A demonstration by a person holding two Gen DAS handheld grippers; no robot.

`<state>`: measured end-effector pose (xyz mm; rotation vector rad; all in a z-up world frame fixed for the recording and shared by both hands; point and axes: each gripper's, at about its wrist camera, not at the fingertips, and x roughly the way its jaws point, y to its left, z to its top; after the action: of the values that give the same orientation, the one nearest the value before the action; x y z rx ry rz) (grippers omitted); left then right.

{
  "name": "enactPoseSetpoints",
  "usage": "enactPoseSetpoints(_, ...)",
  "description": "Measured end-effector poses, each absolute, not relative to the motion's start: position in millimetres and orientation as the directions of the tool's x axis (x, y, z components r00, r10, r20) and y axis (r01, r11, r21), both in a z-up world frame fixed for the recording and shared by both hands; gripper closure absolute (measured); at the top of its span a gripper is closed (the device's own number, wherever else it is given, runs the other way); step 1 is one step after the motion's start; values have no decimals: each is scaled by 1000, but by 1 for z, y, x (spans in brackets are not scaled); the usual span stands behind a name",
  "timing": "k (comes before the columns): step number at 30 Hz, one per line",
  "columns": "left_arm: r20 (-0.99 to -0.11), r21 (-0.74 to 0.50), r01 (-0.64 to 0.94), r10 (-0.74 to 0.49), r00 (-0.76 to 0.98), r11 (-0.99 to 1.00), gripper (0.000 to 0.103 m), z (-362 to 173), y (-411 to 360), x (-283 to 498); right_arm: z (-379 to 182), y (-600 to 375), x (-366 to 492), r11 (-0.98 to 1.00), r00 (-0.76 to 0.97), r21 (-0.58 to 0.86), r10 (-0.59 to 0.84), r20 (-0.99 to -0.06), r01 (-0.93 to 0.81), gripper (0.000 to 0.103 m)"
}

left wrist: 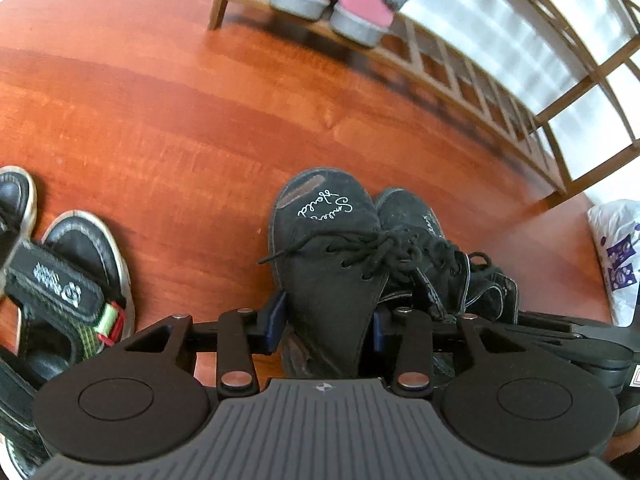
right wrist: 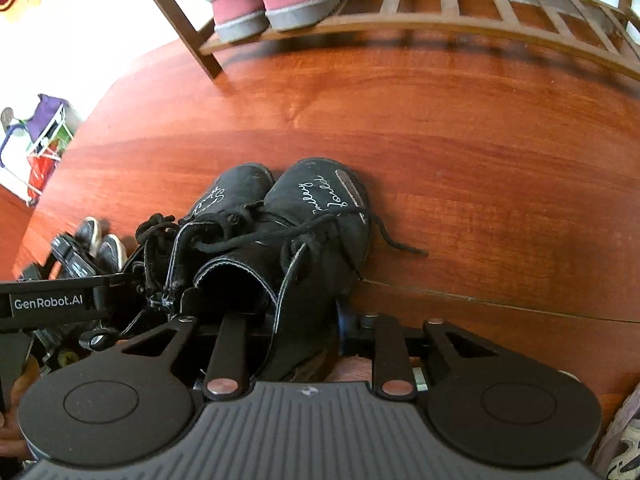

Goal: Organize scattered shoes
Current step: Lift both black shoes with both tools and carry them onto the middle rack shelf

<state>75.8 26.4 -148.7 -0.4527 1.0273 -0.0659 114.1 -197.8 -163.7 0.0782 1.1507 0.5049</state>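
Left wrist view shows my left claw [left wrist: 326, 328] clamped on the heel end of one black lace-up boot [left wrist: 324, 248], its blue pads pressed against both sides. That boot stands on the red wooden floor [left wrist: 160, 112] with its toe pointing toward the wooden shoe rack [left wrist: 460, 76]; its partner boot [left wrist: 424, 232] sits touching it. From the right wrist view, my right claw [right wrist: 280, 328] grips the collar of the other boot [right wrist: 316, 216], though I see only one blue pad clearly. Pink fur-trimmed slippers [right wrist: 272, 4] rest on the rack's lowest shelf. Black sandals [left wrist: 68, 280] lie on the floor off to my left.
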Motion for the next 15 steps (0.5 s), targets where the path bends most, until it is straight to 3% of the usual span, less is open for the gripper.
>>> enactPoseSetpoints(15, -754, -349, -80, -229, 616, 934, 60, -57, 20, 101, -61, -196, 147, 868, 420, 305, 464, -780, -393, 73)
